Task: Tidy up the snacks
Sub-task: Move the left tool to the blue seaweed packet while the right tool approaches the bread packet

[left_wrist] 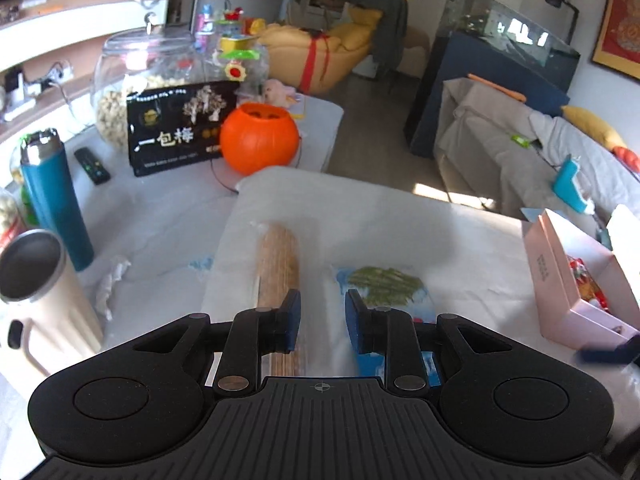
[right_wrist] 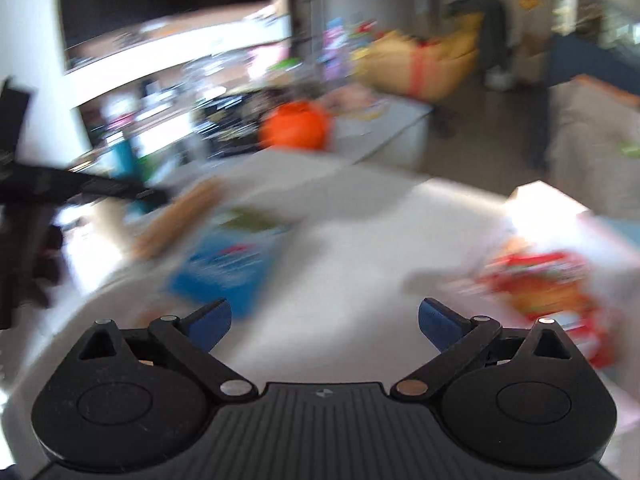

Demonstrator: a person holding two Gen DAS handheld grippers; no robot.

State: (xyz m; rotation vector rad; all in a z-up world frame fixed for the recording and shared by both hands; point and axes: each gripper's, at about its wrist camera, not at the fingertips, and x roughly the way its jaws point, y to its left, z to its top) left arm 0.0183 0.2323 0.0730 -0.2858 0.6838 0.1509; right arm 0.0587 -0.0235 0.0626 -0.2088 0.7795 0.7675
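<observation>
Snacks on white cloth, box at right

Snacks: two packs lie flat on the white cloth [left_wrist: 400, 216], side by side. Brown cracker pack [left_wrist: 278, 264] left, blue pack [left_wrist: 384, 284] with green print right, a bare strip of cloth between them. Both sit just past the left gripper [left_wrist: 322, 320]. Its jaws stand close together, narrow gap, nothing between the pads; the cloth shows through the gap. Left pad overlaps the cracker pack in view; contact cannot be told.

Pink box [left_wrist: 560, 280] stands open at the right edge of the cloth, red snack packs [left_wrist: 588, 280] inside.

Right wrist view is heavily blurred. Right gripper [right_wrist: 324, 324] has its jaws spread wide, nothing between them, bare cloth beneath. Blue pack [right_wrist: 228, 264] near left, cracker pack [right_wrist: 180, 216] beyond it, red packs [right_wrist: 540, 284] near right. Left gripper [right_wrist: 152, 196] shows as a dark smear at far left.

Far left on the table: orange pumpkin bucket [left_wrist: 258, 138], black bag [left_wrist: 180, 128], glass jar [left_wrist: 148, 76], blue flask [left_wrist: 54, 196], beige mug [left_wrist: 44, 300], remote [left_wrist: 92, 166].
</observation>
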